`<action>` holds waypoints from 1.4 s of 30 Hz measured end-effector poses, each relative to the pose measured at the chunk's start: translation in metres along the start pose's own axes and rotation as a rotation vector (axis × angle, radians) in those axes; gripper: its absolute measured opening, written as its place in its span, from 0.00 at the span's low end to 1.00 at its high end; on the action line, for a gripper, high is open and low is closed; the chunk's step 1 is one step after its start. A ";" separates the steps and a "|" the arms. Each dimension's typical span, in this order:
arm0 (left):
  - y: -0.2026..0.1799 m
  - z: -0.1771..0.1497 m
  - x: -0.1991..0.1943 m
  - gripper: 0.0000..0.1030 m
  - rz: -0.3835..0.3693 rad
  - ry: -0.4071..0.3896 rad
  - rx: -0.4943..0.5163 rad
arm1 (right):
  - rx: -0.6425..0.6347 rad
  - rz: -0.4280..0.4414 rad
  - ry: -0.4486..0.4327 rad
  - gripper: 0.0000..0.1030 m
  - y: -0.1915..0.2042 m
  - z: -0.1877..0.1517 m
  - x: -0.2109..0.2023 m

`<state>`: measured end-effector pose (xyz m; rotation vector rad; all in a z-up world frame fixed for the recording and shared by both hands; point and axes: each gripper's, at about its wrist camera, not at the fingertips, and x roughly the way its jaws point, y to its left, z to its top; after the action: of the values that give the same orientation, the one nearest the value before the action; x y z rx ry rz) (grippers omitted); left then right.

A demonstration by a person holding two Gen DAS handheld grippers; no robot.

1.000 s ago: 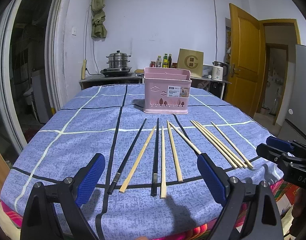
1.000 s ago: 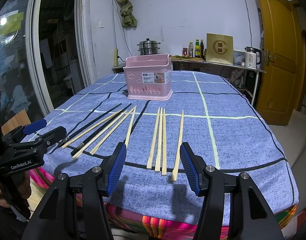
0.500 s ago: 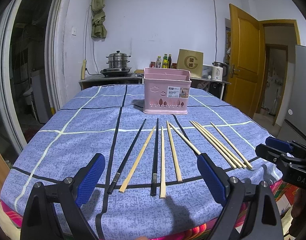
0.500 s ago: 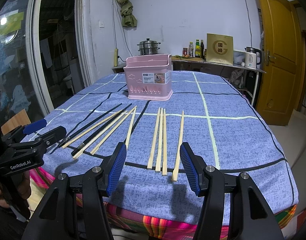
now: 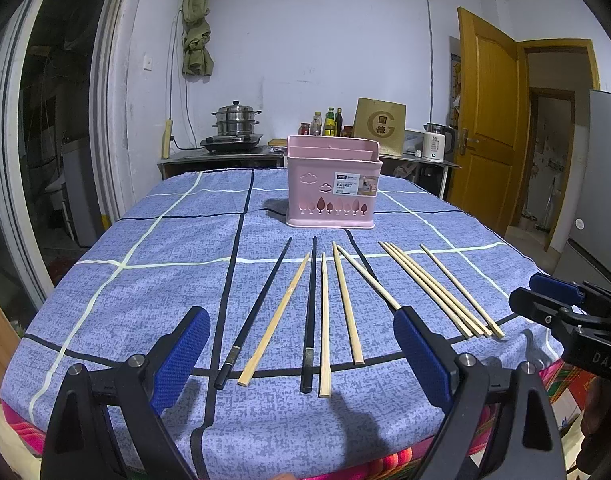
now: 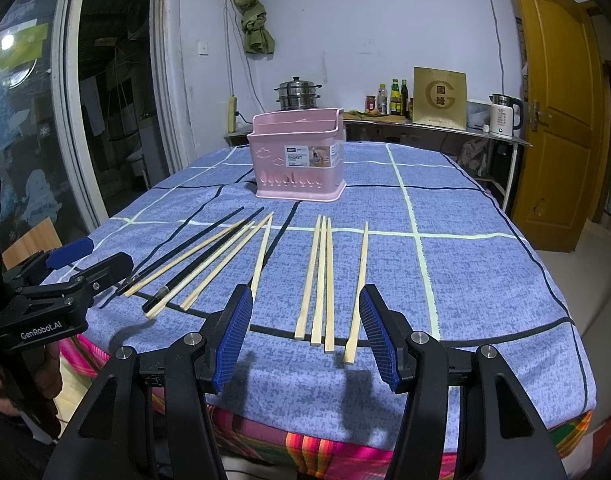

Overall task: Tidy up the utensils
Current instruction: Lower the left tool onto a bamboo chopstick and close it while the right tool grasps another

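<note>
Basket interior hidden. Both wide open, holding nothing: left gripper (image 5: 299,354), right gripper (image 6: 305,330). Ahead on blue checked tablecloth (image 5: 145,280): pale wooden chopsticks (image 6: 323,280), black chopsticks (image 5: 310,312); pink plastic basket (image 5: 332,186) beyond.

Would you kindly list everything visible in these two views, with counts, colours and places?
Pale wooden chopsticks: eight, lying loose on the cloth in front of the basket.
Black chopsticks: two, among the wooden ones on the left side.
Pink plastic utensil basket: one, upright, at the far middle of the table.
Blue checked tablecloth: one, covering the table.
Steel steamer pot: one, on the counter behind.
Condiment bottles: several, on the counter.
White electric kettle: one, counter's right end.
Brown wooden door: one, at right.
Left gripper: black with blue pads, open, near table edge.
Right gripper: same, open, over the rightmost wooden chopsticks.
</note>
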<state>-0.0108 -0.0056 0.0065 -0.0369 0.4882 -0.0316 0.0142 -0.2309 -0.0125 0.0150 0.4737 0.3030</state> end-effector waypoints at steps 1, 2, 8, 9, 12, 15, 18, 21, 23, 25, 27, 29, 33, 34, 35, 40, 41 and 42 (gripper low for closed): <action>0.000 0.000 0.000 0.91 0.001 0.000 0.001 | 0.001 0.000 0.001 0.55 0.000 0.000 0.000; 0.000 0.000 0.000 0.91 0.001 0.000 0.001 | 0.001 0.000 0.001 0.55 0.000 0.000 0.000; 0.003 0.003 0.006 0.91 -0.013 0.023 -0.002 | -0.001 0.009 0.013 0.55 -0.001 0.002 0.008; 0.003 0.004 0.009 0.91 -0.017 0.029 -0.001 | -0.003 0.010 0.013 0.55 0.000 0.002 0.009; 0.008 0.007 0.019 0.91 -0.007 0.065 -0.001 | -0.012 0.013 0.022 0.55 0.000 0.006 0.016; 0.013 0.012 0.034 0.91 -0.013 0.112 -0.003 | -0.015 0.021 0.037 0.55 -0.001 0.010 0.024; 0.015 0.018 0.048 0.89 -0.022 0.139 -0.002 | -0.034 0.021 0.052 0.55 -0.002 0.017 0.033; 0.018 0.025 0.062 0.84 -0.019 0.165 0.008 | -0.047 0.023 0.073 0.55 -0.002 0.023 0.044; 0.022 0.031 0.074 0.84 -0.038 0.194 0.002 | -0.049 0.034 0.098 0.55 -0.003 0.028 0.053; 0.024 0.037 0.087 0.81 -0.068 0.228 0.001 | -0.049 0.048 0.119 0.55 -0.005 0.032 0.061; 0.023 0.042 0.100 0.79 -0.080 0.259 0.025 | -0.052 0.050 0.141 0.55 -0.005 0.037 0.069; 0.022 0.046 0.112 0.78 -0.092 0.279 0.039 | -0.060 0.053 0.156 0.54 -0.005 0.042 0.077; 0.027 0.054 0.140 0.66 -0.112 0.361 0.055 | -0.082 0.061 0.187 0.46 0.001 0.050 0.093; 0.027 0.055 0.145 0.62 -0.115 0.379 0.065 | -0.087 0.068 0.204 0.43 0.003 0.052 0.100; 0.027 0.055 0.152 0.59 -0.120 0.395 0.081 | -0.091 0.073 0.218 0.41 0.006 0.052 0.106; 0.022 0.054 0.174 0.43 -0.152 0.451 0.139 | -0.102 0.105 0.292 0.30 0.016 0.053 0.132; 0.022 0.056 0.177 0.43 -0.155 0.451 0.142 | -0.103 0.109 0.303 0.30 0.018 0.054 0.136; 0.021 0.057 0.179 0.40 -0.154 0.455 0.145 | -0.102 0.113 0.311 0.29 0.019 0.054 0.140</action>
<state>0.1743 0.0100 -0.0280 0.0771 0.9358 -0.2295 0.1515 -0.1693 -0.0249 -0.1064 0.7670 0.4435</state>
